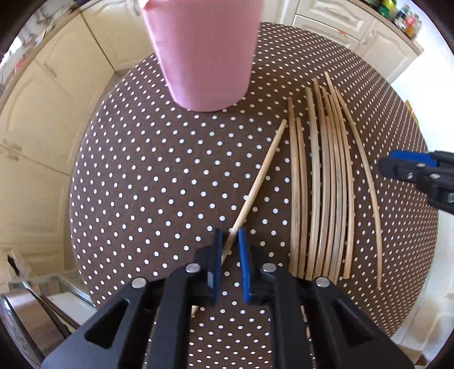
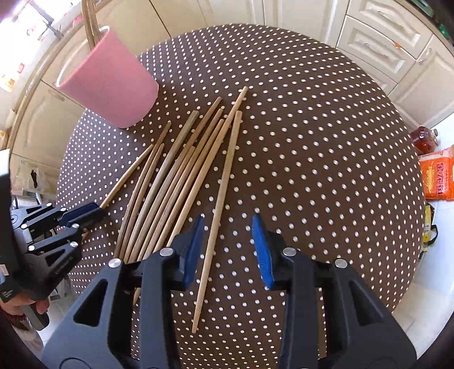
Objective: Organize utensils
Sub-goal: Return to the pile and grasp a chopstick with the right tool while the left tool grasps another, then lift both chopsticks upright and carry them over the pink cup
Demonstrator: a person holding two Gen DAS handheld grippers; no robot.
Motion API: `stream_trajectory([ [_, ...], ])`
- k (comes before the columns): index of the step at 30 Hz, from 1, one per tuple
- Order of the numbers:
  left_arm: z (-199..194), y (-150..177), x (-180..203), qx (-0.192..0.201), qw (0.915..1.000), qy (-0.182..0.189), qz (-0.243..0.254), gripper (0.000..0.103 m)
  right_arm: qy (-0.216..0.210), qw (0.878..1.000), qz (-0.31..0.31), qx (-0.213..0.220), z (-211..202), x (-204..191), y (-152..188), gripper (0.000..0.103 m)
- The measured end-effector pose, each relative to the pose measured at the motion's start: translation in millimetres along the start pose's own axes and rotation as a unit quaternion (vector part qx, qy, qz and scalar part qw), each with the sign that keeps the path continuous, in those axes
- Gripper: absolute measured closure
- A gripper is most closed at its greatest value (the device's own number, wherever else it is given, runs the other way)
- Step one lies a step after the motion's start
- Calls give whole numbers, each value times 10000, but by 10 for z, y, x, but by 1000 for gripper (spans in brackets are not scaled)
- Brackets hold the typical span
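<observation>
pink cup (image 1: pixel 203 54): its rim is cut off by the top edge of the left wrist view.
cup contents (image 2: pixel 90 25): sticks rise from it and run out past the top edge; count unclear.
held chopstick (image 1: pixel 256 184): its near end is hidden behind the left gripper (image 1: pixel 229 244).
chopstick bundle (image 2: pixel 170 181): near ends are hidden under the right gripper (image 2: pixel 228 227).
table (image 2: pixel 326 142): its near edge is covered by gripper bodies.
counter jars (image 1: pixel 403 14): blurred.

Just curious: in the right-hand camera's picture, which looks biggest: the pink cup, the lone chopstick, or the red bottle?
1. pink cup
2. lone chopstick, longer but thin
3. red bottle, farthest away, so true size is unsure
</observation>
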State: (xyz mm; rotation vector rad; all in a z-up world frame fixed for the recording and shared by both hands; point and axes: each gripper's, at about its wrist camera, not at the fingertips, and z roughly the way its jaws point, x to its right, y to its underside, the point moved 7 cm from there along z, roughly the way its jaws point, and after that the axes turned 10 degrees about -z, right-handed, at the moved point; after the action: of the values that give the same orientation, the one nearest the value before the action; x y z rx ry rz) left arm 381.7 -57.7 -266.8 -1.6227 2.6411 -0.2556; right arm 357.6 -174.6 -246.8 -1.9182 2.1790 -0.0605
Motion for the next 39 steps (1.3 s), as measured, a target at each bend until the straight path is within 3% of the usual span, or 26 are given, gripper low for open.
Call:
stream_trajectory([
  [12, 74, -136, 44, -192, 9997, -101, 79, 93, 314, 9974, 70, -646, 387, -268, -335, 79],
  [16, 120, -215, 167, -256, 9994, -183, 147, 94, 514, 9955, 64, -791, 504, -303, -472, 94],
  [20, 147, -202, 227, -293, 9995, -124, 61, 95, 434, 9953, 70, -868, 553, -298, -539, 96],
  [25, 90, -142, 149, -309, 9985, 380, -248, 98, 80, 9959, 147, -892, 442, -63, -552, 97],
  [31, -49, -157, 128, -39, 9936, 975, -561, 98, -263, 9963, 347, -739, 273, 218, -479, 97],
  [39, -525, -148, 153, 738, 9830, 1587, -558, 98, -707, 9961, 514, -149, -176, 459, -386, 97],
])
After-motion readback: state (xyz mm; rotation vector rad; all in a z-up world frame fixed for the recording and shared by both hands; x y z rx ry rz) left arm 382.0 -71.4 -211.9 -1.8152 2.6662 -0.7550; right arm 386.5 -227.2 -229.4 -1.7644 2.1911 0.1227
